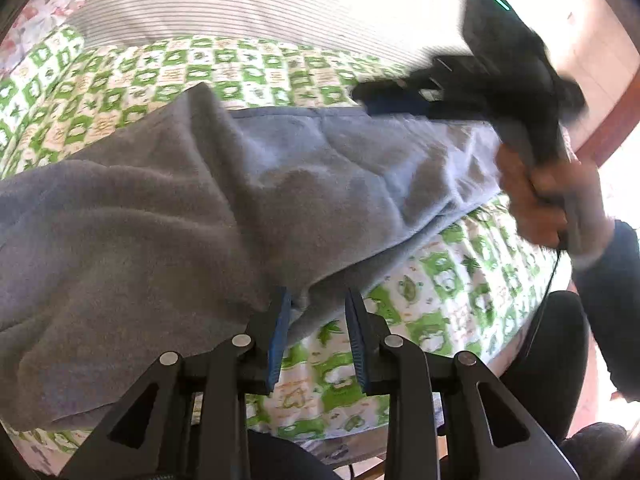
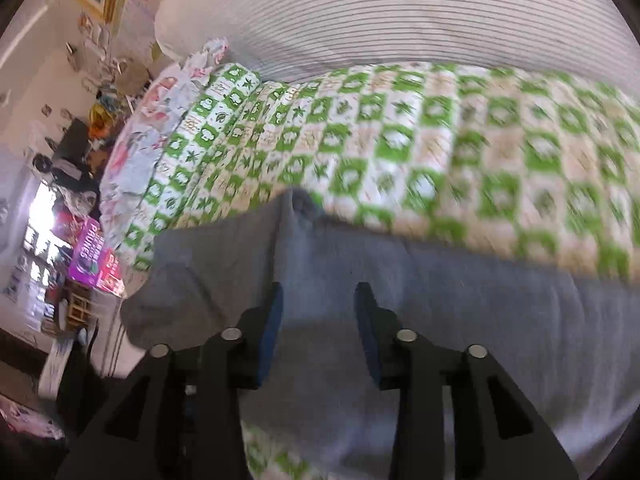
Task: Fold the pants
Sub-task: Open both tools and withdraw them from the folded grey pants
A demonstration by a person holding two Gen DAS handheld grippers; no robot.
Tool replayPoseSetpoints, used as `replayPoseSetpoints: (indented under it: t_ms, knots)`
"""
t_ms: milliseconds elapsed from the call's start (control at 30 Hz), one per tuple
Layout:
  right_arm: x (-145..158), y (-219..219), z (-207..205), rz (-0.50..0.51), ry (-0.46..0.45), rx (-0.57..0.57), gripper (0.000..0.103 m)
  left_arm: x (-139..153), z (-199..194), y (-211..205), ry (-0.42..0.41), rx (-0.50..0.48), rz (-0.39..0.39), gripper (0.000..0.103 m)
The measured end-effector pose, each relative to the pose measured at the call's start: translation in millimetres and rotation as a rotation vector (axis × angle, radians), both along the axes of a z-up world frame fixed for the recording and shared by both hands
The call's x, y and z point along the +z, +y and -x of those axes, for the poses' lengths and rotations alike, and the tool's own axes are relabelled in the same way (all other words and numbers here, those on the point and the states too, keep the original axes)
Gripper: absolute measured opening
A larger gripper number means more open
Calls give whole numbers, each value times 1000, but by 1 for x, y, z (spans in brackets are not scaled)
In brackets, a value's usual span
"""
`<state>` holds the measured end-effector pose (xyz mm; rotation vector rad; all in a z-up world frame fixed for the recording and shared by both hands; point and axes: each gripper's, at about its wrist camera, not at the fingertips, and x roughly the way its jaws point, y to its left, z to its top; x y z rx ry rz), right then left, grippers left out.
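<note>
- Room ahead of the left gripper (image 1: pixel 316 304): gray pants (image 1: pixel 192 208) fill the space in front of and to the left of its fingers, while bare green-and-white checked bedspread (image 1: pixel 448 304) lies open to the right of them and below them.
- Beyond the pants, the bedspread runs up to a striped pillow (image 1: pixel 248 4) at the far side; a floral cloth (image 1: pixel 44 16) sits at the far left corner.
- Left gripper's jaws stand apart, and a lower edge of the pants lies just at the left blue pad; whether cloth reaches between the pads I cannot tell.
- Right gripper (image 2: pixel 320 312) hangs over the pants with its jaws apart and nothing pinched; in the left wrist view it appears blurred at the far right, held by a hand (image 1: pixel 548 196) in a dark sleeve.
- Ahead of the right gripper, the pants' far edge runs across, and past it open bedspread reaches the pillow; the bed's side edge drops off to the left beside a cluttered room.
- Pants: soft gray fabric, spread across the bed, folded over with a raised ridge and several wrinkles.
</note>
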<state>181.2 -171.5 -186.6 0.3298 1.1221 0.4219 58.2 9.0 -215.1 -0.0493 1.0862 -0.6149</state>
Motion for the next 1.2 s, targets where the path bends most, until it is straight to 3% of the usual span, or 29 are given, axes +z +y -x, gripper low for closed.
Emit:
replayPoseSetpoints:
  t_ms: [267,433,567,633,733,833,900,967,1067,1200]
  knots:
    - [7,-67,108,165,-43,-135,45,-6,2,-41,-52,-81,-93,32]
    - [5,-97,135,389,-40,-129,45,-18,-3,-59,-91,-143,-203,33]
    - [1,-120,139,569,-68,-103,45,-29,-9,-62,-72,-165,-266,33]
    - [0,-136,140,592,-61,-102,45,-26,-9,-61,-65,-161,-262,33]
    - [5,-179,148,558,-36,-209,45,-17,-13,-69,-63,-172,-208,33]
    - [9,-238,167,388,-24,-390,45,-9,-22,-94,-74,-211,-179,33]
    - [9,-263,177,332,-21,-473,45,-2,-30,-116,-80,-248,-167,33]
    - [9,-287,186,295,-24,-558,45,10,-40,-144,-92,-293,-143,33]
    - [10,-316,197,216,-52,-674,45,29,-59,-197,-126,-384,-121,43]
    - [8,-347,208,112,-75,-816,46,44,-87,-270,-147,-487,-83,44]
